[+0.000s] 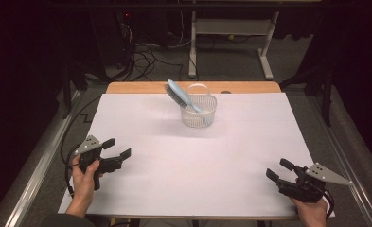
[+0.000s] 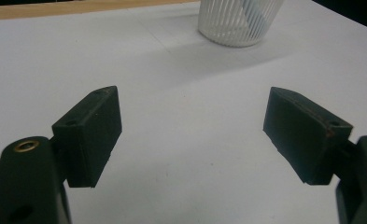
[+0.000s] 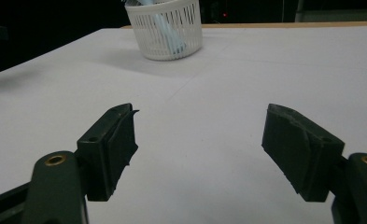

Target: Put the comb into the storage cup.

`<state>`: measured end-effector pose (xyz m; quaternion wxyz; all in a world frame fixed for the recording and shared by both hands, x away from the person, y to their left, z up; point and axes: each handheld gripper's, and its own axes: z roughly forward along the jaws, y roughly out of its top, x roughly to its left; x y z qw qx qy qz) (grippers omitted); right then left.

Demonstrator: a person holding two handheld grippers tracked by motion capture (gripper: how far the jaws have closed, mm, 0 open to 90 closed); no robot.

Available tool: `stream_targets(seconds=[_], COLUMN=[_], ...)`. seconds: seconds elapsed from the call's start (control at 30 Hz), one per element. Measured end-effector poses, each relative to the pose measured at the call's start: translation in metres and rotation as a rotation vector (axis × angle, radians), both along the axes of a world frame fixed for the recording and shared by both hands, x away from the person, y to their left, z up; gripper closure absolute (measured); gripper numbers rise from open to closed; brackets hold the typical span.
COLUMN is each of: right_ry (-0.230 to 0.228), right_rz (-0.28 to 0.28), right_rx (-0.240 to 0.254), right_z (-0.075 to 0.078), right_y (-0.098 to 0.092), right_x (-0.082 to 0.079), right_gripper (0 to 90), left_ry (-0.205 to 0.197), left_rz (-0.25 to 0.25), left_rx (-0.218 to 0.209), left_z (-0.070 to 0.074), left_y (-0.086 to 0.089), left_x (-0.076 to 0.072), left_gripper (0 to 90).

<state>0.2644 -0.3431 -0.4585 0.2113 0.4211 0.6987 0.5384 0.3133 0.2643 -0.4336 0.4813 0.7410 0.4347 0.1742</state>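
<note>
Left gripper (image 1: 119, 148): jaws stood apart, nothing between them, near the table's left front corner
Right gripper (image 1: 279, 169): jaws wide apart, empty, near the right front edge
Basket (image 1: 199, 111): white, toward the far edge, well apart from both
Hairbrush (image 1: 181, 95): blue, leaning in the basket, head over its left rim
Table (image 1: 174, 165): bare white sheet between grippers and basket

Wooden table (image 1: 250, 87), top almost fully covered w/ white sheet (image 1: 183, 165); bare wood strip only at far edge. On the sheet, far-centre: white slotted basket (image 1: 199, 112), upright, w/ light-blue hairbrush (image 1: 181, 96) leaning out over its left rim.
</note>
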Motion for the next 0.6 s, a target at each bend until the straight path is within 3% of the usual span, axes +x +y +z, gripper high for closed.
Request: stream_targets(seconds=[0.6], right_ry=[0.000], right_rz=[-0.001], right_rx=[0.000], right_z=[0.0000], right_y=[0.0001], right_x=[0.0000], right_gripper=[26.5], left_ry=[0.017], left_rz=[0.021], left_rx=[-0.003], left_z=[-0.0058], left_y=[0.0071], left_x=[-0.0032], left_gripper=[20.4])
